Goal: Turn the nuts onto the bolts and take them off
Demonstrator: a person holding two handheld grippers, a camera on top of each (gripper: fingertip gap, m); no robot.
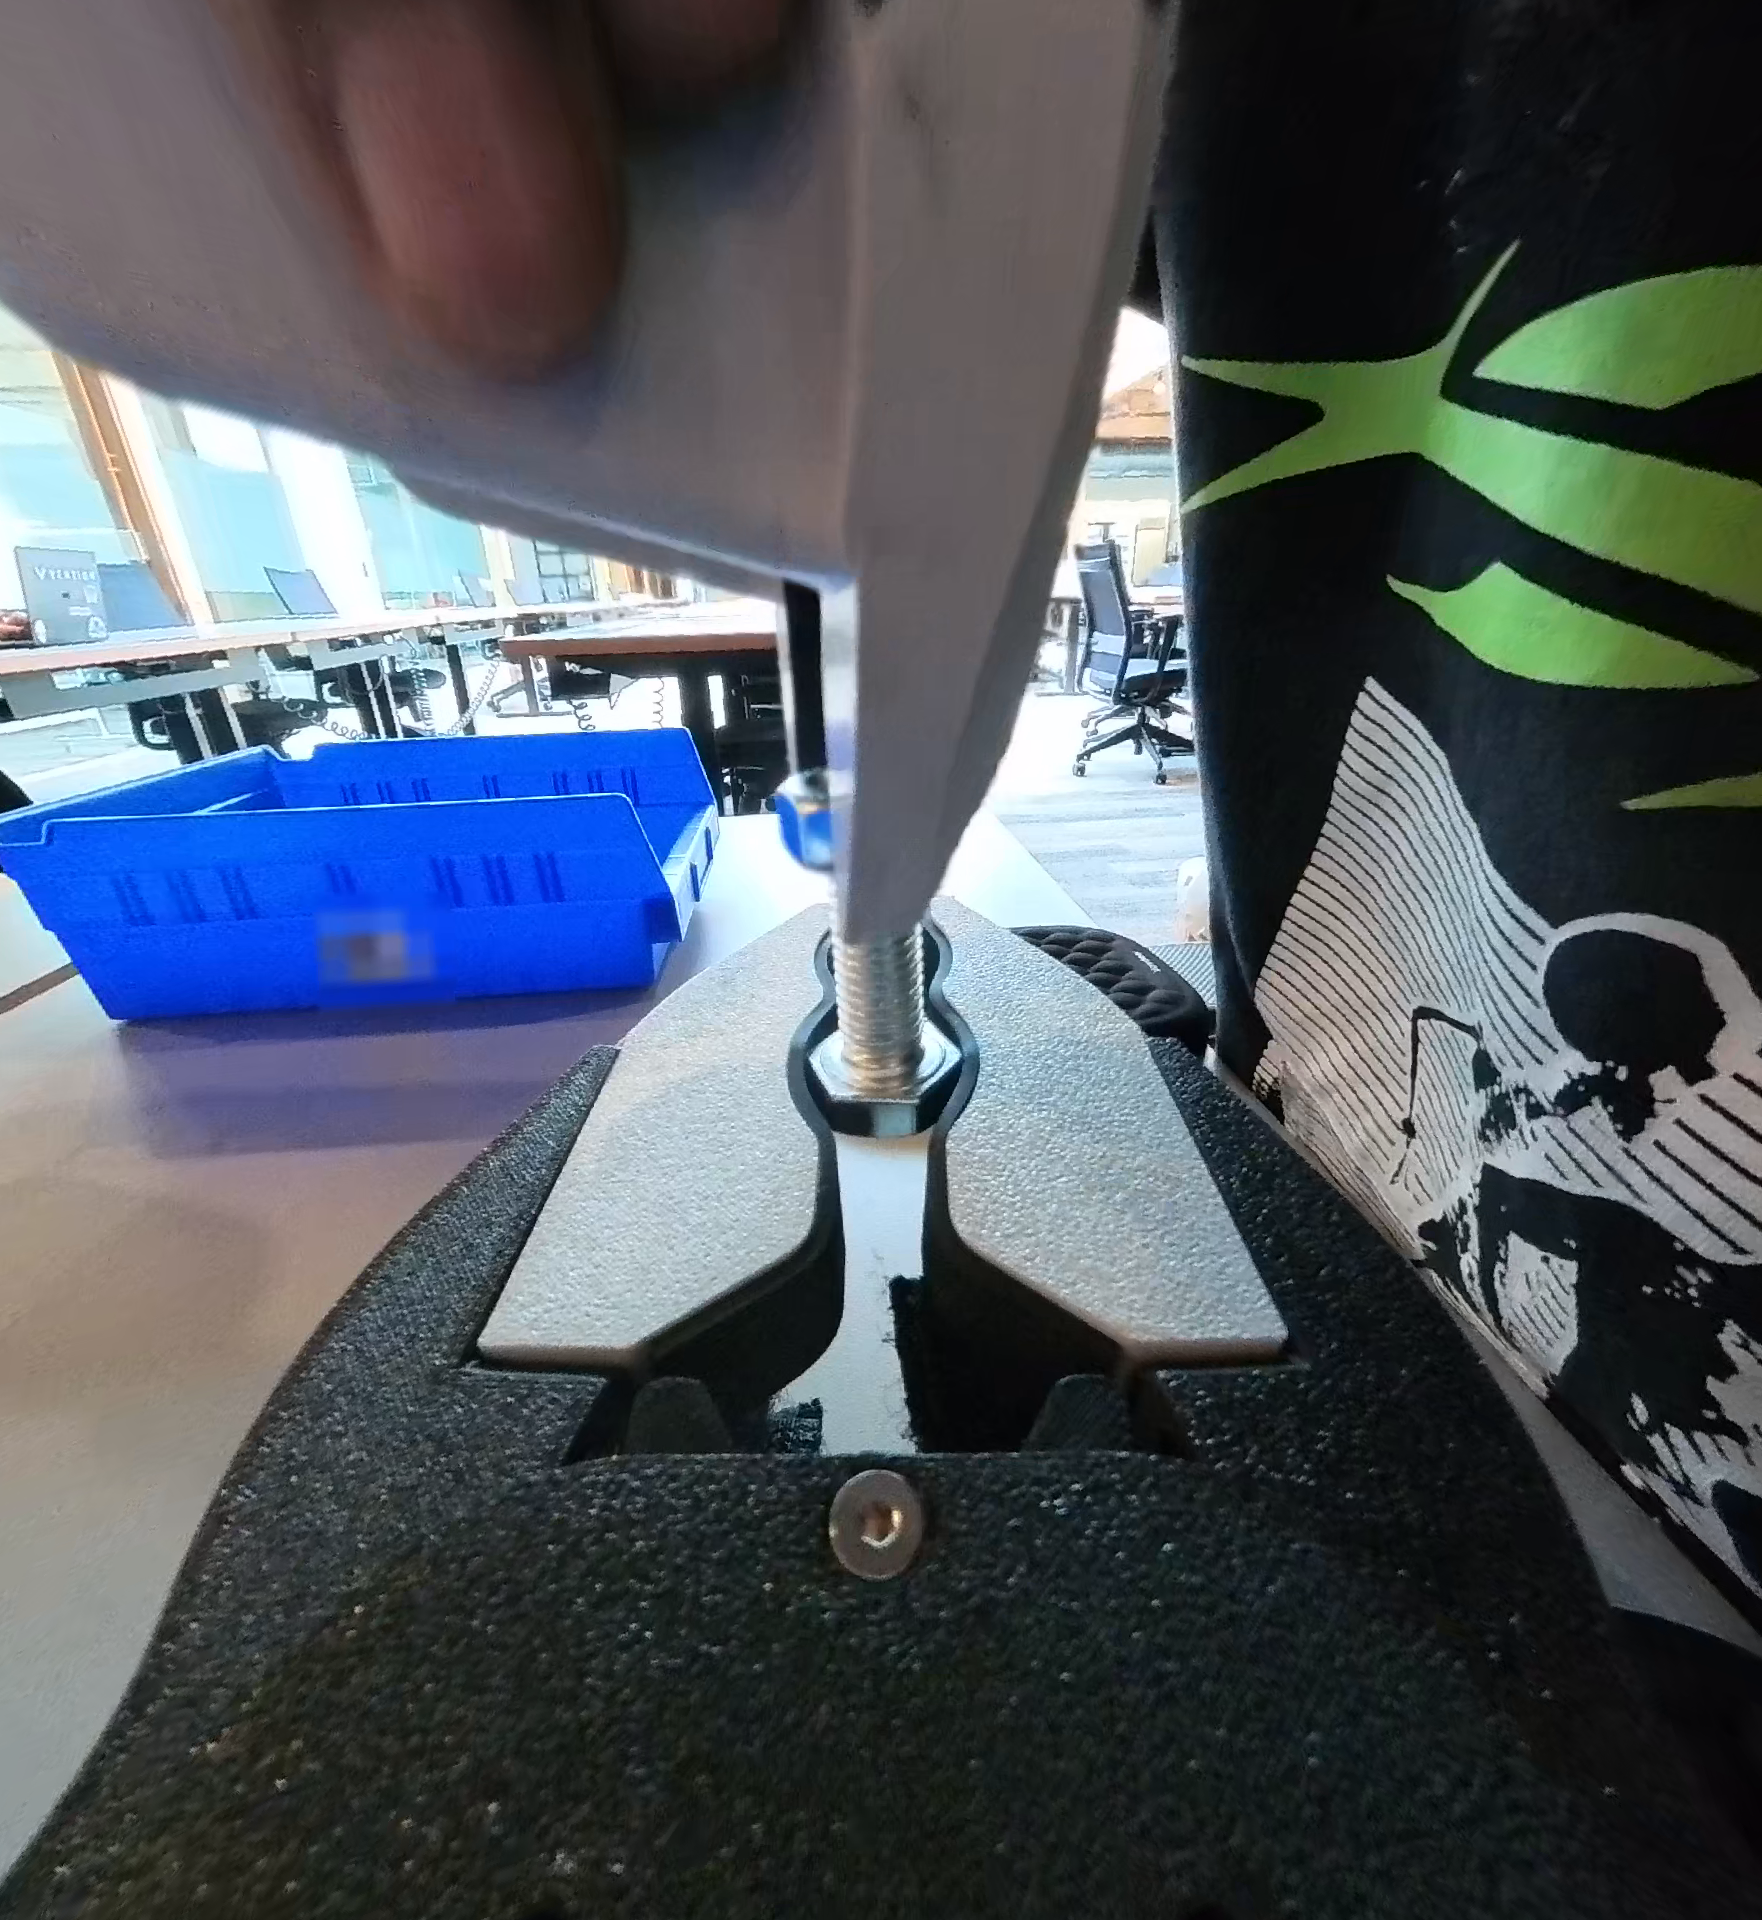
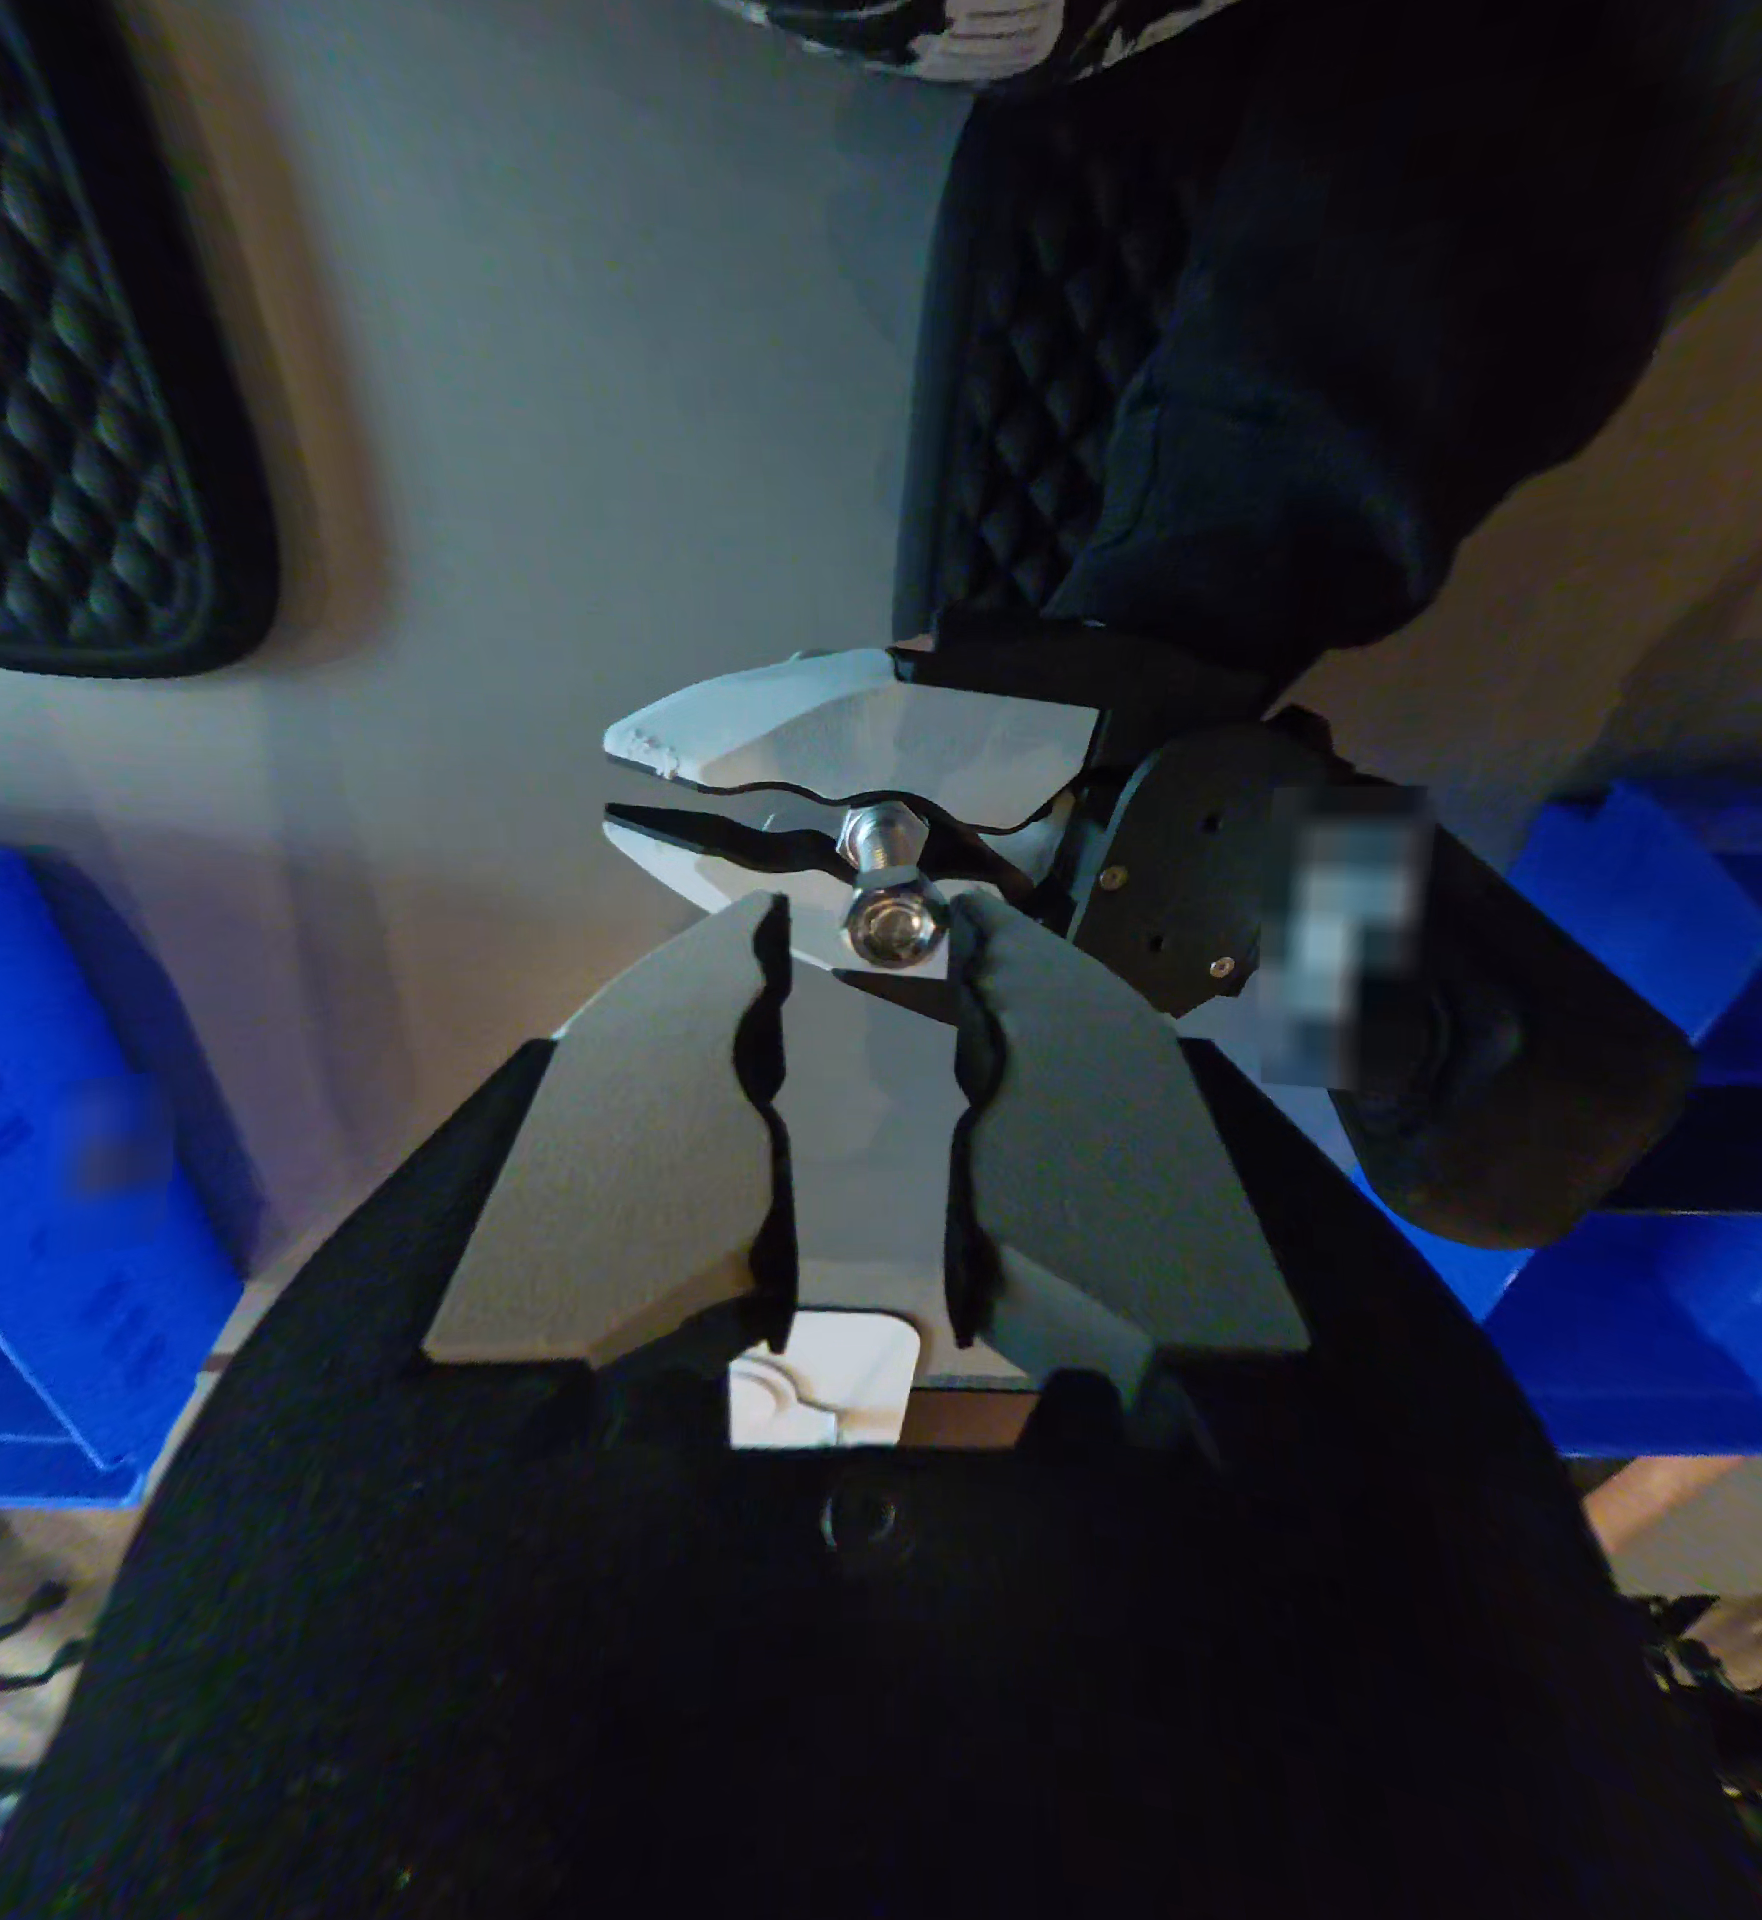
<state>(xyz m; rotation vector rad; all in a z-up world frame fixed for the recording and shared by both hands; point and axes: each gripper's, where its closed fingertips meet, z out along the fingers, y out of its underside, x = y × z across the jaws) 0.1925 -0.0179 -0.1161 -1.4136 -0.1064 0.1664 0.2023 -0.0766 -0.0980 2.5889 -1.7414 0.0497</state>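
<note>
My left gripper (image 1: 882, 1023) is shut on a silver bolt (image 1: 879, 987), clamping its hex head in the jaw notch, with the thread standing upward. From above it shows as a white-fingered gripper (image 2: 856, 800) holding the bolt (image 2: 872, 831) sideways. My right gripper (image 2: 872, 920) comes down over the bolt's free end and straddles the nut (image 2: 892, 927). Its right finger (image 2: 1043, 1091) touches the nut, and a small gap shows at the left finger (image 2: 648, 1122). In the left wrist view one right finger (image 1: 918, 644) hides the upper thread, and the nut (image 1: 804, 816) peeks out beside it.
A blue bin (image 1: 337, 873) stands on the white table (image 1: 77, 1195) to the left. From above, blue bins lie on both sides (image 2: 25, 1143) (image 2: 1666, 1299), with black quilted pads (image 2: 56, 364) (image 2: 1022, 416) beyond. A person's black printed shirt (image 1: 1479, 727) is close on the right. About 6 cm separates my left fingertips from my right.
</note>
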